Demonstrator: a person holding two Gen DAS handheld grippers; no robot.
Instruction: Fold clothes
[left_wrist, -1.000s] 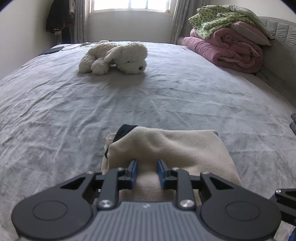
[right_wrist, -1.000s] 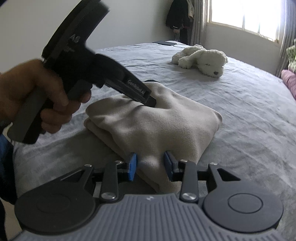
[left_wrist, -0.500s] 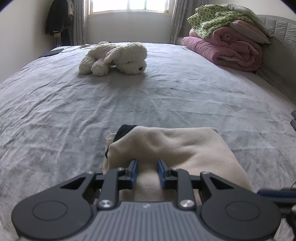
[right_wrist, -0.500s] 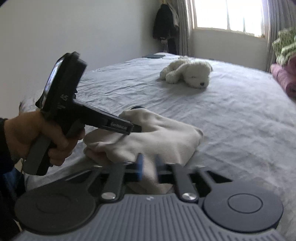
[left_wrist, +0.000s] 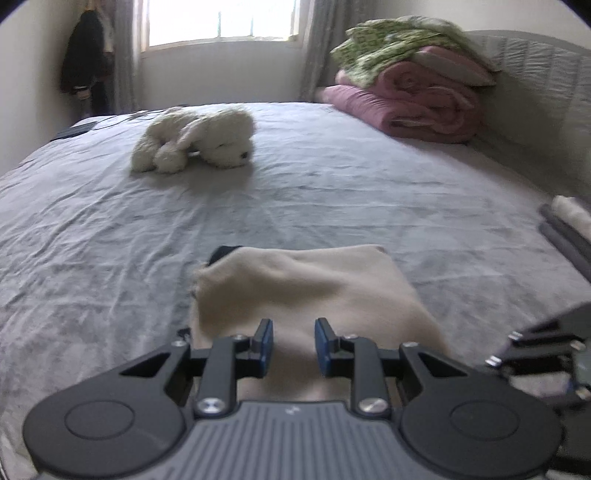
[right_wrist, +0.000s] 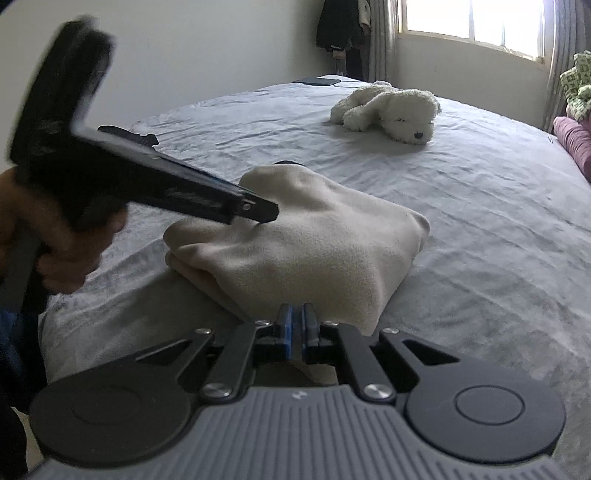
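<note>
A folded beige garment (left_wrist: 303, 288) with a dark collar edge lies on the grey bed (left_wrist: 110, 229) close in front of me. My left gripper (left_wrist: 294, 343) has its blue pads a little apart, squeezing a thick fold on top of the garment. From the right wrist view its tip (right_wrist: 258, 212) digs into the cloth and creases spread out from it. My right gripper (right_wrist: 296, 323) is shut at the near corner of the garment (right_wrist: 314, 251), with a thin edge of cloth pinched between the pads.
A white plush dog (left_wrist: 195, 140) lies further back on the bed. Pink and green quilts (left_wrist: 413, 92) are piled against the headboard at the far right. A folded stack (left_wrist: 569, 225) shows at the right edge. A hand (right_wrist: 55, 243) holds the left gripper.
The right gripper's pads, apart around the garment's near corner a second ago, have closed together. The left gripper has shifted across the bed, still on the garment's top.
</note>
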